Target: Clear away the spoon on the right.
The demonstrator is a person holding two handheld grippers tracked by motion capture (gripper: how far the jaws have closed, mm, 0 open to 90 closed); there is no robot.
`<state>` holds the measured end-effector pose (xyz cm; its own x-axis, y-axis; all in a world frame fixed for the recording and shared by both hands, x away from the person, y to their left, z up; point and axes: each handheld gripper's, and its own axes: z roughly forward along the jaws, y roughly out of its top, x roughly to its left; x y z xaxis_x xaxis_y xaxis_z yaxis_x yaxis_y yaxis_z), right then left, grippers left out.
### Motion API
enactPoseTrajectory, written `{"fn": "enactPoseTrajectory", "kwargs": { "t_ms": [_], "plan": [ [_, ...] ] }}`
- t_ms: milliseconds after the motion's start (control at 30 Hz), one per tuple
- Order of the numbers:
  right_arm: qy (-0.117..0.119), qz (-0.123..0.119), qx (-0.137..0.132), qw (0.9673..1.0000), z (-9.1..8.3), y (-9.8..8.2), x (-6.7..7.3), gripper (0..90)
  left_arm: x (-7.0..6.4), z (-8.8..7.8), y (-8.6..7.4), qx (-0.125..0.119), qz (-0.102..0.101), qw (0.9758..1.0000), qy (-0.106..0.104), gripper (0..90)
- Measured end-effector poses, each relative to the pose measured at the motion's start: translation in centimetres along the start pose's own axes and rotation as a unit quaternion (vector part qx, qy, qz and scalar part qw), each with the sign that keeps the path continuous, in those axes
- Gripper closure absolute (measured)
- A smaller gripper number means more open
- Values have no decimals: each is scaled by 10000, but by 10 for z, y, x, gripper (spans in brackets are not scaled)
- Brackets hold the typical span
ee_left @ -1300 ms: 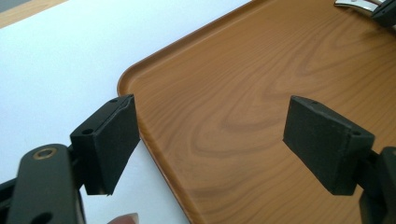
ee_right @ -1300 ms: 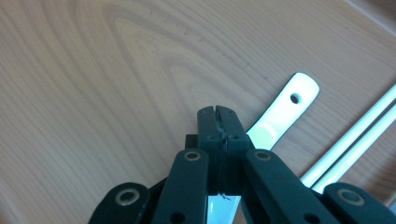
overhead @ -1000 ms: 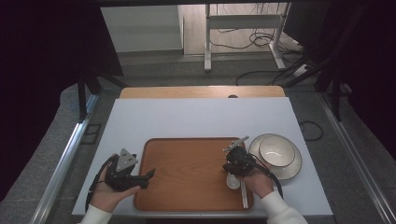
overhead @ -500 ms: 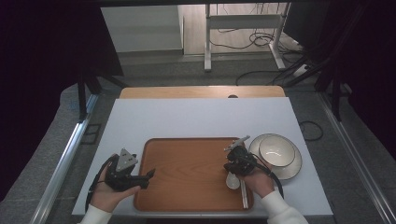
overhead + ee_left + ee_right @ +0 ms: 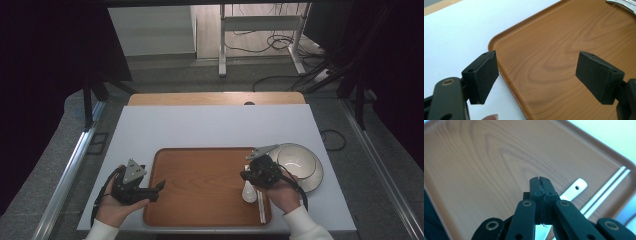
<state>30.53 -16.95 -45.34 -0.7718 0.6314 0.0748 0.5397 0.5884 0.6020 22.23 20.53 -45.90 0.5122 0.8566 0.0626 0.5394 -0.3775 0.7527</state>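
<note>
Right gripper (image 5: 246, 176) jaws pressed together, gripping nothing, above the wooden tray's (image 5: 200, 165) right side. White ceramic spoon (image 5: 248, 192) lies flat just under it, white chopsticks (image 5: 261, 206) alongside, against the tray's right rim. Glazed bowl (image 5: 298, 161) sits off the tray's right edge. Left gripper (image 5: 159, 186) open, empty, jaws over the tray's left rim. Desk (image 5: 215, 125) top plain white, smooth.
</note>
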Motion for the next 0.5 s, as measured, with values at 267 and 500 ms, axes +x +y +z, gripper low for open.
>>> {"fn": "enactPoseTrajectory", "kwargs": {
  "t_ms": [267, 500],
  "plan": [
    [-13, 385, -326, 9987, -23, -10, -13, 891, 3, -5, -1, -141, -66, 9999, 8, 179],
    [-129, 750, -593, 9953, -44, -24, -28, 891, 4, -9, -1, -254, -128, 9996, -73, 178]
  ]
}}
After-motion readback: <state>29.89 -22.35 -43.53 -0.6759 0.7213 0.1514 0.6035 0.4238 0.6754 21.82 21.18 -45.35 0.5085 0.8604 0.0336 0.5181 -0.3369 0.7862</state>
